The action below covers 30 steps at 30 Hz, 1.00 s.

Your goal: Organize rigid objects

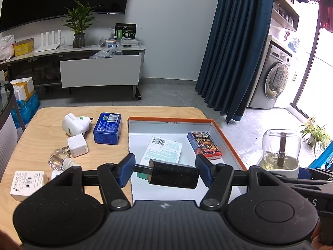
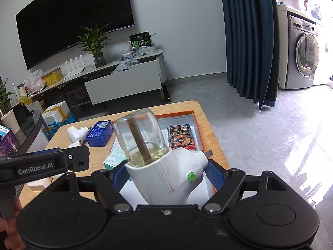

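Plywood worktop (image 1: 108,112): I judge sorting barely begun, with only a red card pack (image 1: 204,143) and a barcoded sheet (image 1: 164,152) in the orange-rimmed box lid (image 1: 226,137), while blue tin (image 1: 107,131), chargers and cartons wait outside. My left gripper (image 1: 164,169) pinches a black cylinder lengthwise over the lid; my right gripper (image 2: 166,177), fingers wide, clamps a white plug-in vaporizer (image 2: 166,166), and only "GenRobot.AI" reads clearly.

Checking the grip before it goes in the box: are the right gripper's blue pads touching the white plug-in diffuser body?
Touching. The right wrist view shows both pads pressed against the diffuser sides, no gap.
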Available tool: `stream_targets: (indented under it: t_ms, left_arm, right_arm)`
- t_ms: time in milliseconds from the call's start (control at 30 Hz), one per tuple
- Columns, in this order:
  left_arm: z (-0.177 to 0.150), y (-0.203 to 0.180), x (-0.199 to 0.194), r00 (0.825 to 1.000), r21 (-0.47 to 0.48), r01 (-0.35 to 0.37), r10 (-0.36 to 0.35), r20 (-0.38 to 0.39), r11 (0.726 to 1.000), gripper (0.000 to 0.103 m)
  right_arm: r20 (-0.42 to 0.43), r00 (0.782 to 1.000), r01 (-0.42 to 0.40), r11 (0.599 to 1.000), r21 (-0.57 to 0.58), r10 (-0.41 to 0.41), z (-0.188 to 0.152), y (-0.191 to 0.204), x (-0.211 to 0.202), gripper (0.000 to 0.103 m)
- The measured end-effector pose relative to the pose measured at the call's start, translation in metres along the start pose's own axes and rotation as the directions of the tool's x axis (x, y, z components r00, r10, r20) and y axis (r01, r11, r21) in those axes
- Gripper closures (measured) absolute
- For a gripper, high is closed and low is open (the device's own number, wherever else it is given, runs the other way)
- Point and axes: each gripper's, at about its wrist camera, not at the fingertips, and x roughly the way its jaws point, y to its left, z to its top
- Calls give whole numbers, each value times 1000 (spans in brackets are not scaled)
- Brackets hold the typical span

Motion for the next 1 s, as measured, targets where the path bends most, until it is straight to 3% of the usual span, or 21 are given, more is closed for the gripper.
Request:
stream_targets:
  t_ms: [1000]
  left_arm:
    - [-1,5,-5,1000,-22,-3,3,9,1000,38]
  right_arm:
    - [-4,1000,-13,1000,-16,13,0,15,0,10]
